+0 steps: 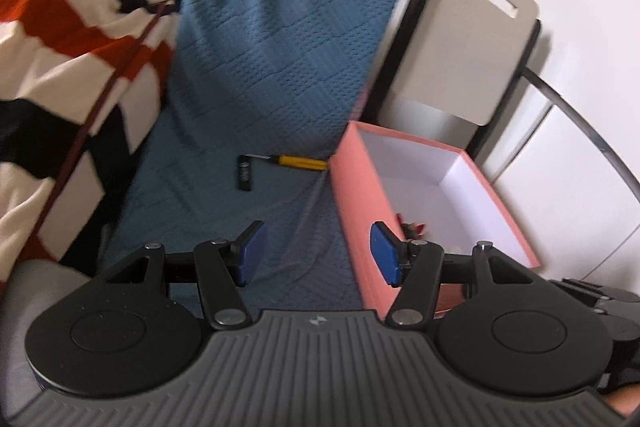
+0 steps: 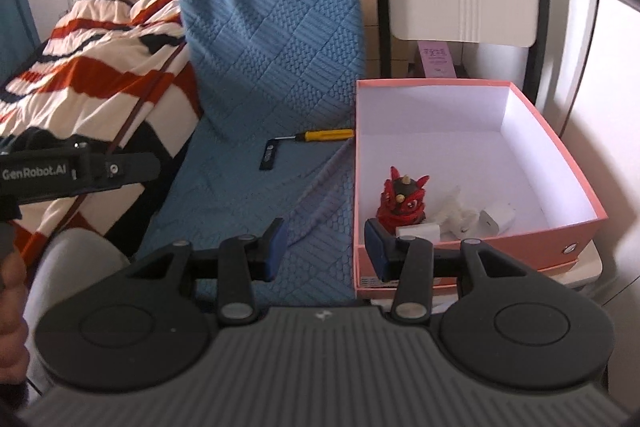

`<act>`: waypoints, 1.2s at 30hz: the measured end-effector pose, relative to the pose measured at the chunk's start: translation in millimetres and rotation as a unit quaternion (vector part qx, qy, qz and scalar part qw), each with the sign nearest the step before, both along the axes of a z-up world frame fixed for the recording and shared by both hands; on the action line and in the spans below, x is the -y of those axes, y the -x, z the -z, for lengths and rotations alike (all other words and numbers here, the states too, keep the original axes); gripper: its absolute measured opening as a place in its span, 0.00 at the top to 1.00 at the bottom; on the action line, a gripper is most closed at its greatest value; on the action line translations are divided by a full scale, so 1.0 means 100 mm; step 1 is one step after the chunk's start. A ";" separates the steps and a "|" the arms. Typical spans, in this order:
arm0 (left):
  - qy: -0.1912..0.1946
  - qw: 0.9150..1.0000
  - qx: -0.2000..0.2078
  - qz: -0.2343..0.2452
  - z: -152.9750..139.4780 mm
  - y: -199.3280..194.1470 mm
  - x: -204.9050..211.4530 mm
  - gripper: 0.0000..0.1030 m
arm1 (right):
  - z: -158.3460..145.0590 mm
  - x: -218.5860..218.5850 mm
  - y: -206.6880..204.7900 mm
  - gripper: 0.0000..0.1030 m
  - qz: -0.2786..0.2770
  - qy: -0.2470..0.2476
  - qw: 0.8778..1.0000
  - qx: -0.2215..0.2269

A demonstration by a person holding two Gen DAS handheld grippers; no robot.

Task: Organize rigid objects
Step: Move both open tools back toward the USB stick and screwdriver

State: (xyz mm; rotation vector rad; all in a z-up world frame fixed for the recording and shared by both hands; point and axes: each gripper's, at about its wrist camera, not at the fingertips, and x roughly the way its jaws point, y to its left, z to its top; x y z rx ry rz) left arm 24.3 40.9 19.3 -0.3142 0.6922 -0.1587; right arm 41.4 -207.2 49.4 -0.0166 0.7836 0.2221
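Left gripper (image 1: 316, 253) and right gripper (image 2: 326, 249): both spread wide, nothing held, both hovering near the pink box (image 2: 576, 239). Box contents: red lion figurine (image 2: 402, 201), white charger (image 2: 497, 220) and a white fluffy item; the yellow-handled screwdriver (image 2: 320, 135) and a small black stick-shaped object (image 2: 269, 155) lie on the blue quilted cover (image 2: 256, 195), the screwdriver's handle just beside the box wall. Assessment: sorting is partway done; next, one gripper should reach forward, align across the screwdriver handle and close.

Cloth, card and plastic
Quilted blue cover (image 2: 272, 39) looks woven and matt; pink box (image 2: 476, 245) smooth card, white inside; screwdriver (image 2: 324, 135) has glossy yellow plastic handle; striped blanket (image 2: 104, 75) soft cloth
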 end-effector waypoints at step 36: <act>-0.005 0.994 -0.077 -0.081 1.44 -1.51 -0.61 0.28 | 0.89 -0.66 -1.65 0.55 -0.062 0.030 0.998 0.011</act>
